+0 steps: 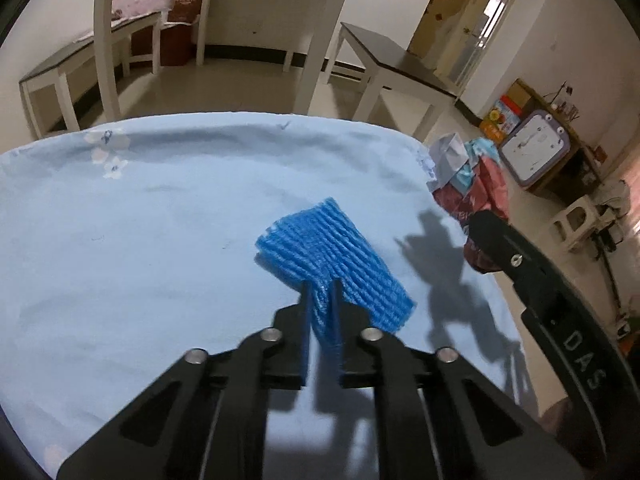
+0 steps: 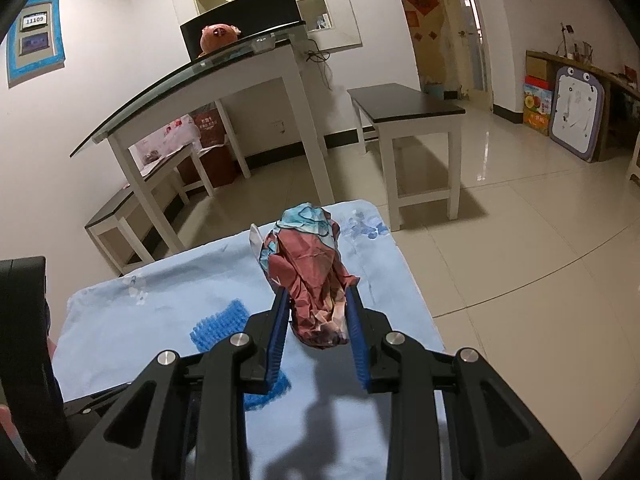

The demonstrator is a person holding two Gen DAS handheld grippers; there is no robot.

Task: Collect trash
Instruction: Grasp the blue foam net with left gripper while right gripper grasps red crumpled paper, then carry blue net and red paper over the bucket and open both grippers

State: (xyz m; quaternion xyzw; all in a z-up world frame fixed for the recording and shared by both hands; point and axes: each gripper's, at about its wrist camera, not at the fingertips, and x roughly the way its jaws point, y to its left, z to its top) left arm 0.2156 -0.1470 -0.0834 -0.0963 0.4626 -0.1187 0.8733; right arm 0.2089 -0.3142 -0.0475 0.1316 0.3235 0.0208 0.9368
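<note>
Both grippers have a piece of trash, so the picking-up step looks done for these two things.

The left gripper [image 1: 320, 292] has its jaws squeezed shut on the blue foam net [image 1: 332, 252]. The jaws pinch one edge of it, and the rest of the net sticks out past the tips, above the light blue cloth [image 1: 160, 220] that covers the tabletop. I cannot tell if the far end of the net touches the cloth or floats just over it.

The right gripper [image 2: 316, 312] has its jaws clamped on the crumpled paper ball [image 2: 308, 264]. The ball is dark red and pale blue (it looks like an old wrapper). It is wide, so the jaws stay a good way apart with the ball stuck between them. It hangs above the right side of the cloth.

Counting: one foam net, one paper ball, two grippers. I see no other trash on the cloth.

What comes next, I think, is carrying both pieces to a bin or bag. No bin shows in either view, so where they should go is not clear. The grip on the net is thin and the foam is squishy, so a gentle, steady carry would help keep it from slipping out. The paper ball seems to be held more firmly.
</note>
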